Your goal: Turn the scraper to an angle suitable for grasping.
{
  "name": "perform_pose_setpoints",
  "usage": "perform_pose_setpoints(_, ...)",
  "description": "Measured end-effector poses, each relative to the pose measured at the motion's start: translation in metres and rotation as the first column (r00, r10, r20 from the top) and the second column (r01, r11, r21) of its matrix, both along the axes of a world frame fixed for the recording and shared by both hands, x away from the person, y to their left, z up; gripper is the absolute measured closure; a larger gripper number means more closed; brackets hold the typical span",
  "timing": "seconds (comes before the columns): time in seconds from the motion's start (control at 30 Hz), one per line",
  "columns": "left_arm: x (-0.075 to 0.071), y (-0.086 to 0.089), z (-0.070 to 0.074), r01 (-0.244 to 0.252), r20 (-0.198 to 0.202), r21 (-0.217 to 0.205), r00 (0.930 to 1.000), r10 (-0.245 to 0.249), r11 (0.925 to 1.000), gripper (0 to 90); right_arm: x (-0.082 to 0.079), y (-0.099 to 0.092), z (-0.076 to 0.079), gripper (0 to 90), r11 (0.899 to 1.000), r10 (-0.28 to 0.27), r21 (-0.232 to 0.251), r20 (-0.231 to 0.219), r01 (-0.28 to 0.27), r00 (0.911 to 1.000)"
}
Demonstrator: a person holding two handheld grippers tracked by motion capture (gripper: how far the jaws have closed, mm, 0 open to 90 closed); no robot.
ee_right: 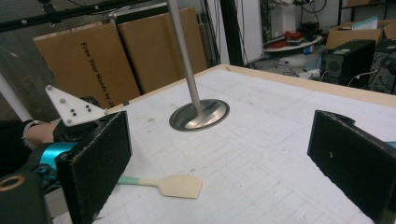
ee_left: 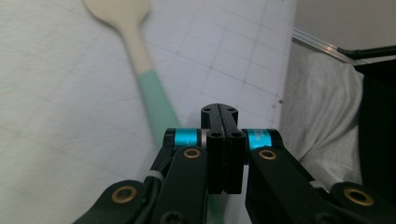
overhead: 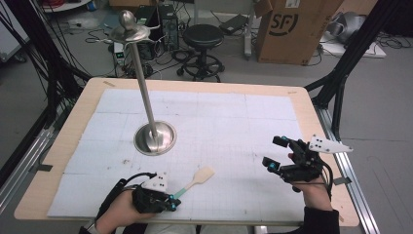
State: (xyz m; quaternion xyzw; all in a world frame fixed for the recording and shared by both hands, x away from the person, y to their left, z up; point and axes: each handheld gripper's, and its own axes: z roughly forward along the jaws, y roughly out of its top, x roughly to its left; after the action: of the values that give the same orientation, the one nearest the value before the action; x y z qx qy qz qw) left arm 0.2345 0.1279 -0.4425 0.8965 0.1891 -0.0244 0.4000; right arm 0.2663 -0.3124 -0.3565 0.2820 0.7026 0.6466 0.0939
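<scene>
Spatula [overhead: 197, 179] lies flat on the white gridded mat [overhead: 219, 117] near the front edge of the bench [overhead: 78, 105], cream blade pointing away, mint-green handle end toward the person. Left hand-held gripper [overhead: 171, 201] has its jaws pressed together right at the handle's end; in the left gripper view the handle [ee_left: 154, 95] runs under the jaws, so whether it is pinched I cannot tell. Right hand-held gripper [overhead: 274, 152] hovers well apart to the right, jaws wide, nothing between them. To do this well: grip the green handle squarely, keep the blade level, lift clear of the steel stand [overhead: 155, 138] behind it. Spatula looks thin, light, smooth, slightly slippery.
</scene>
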Motion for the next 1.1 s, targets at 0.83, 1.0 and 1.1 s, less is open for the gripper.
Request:
perform_pose_setpoints(0.83,0.058,0.015,0.006,-0.366,0.117,-0.077,0.9205,0.373,0.9274,90.0,0.005,0.008,-0.001,5.1,1.0,0.018,-0.02,-0.014,-0.018,0.9998)
perform_pose_setpoints(1.0,0.066,-0.019,0.015,-0.332,0.061,-0.126,0.9379,0.341,0.9348,90.0,0.006,0.009,-0.001,5.1,1.0,0.019,-0.02,-0.016,-0.019,0.9997)
perform_pose_setpoints(1.1,0.077,-0.041,0.01,-0.348,0.04,-0.081,0.9351,0.352,0.9339,90.0,0.006,0.009,0.001,5.1,1.0,0.024,-0.016,-0.009,-0.024,0.9997)
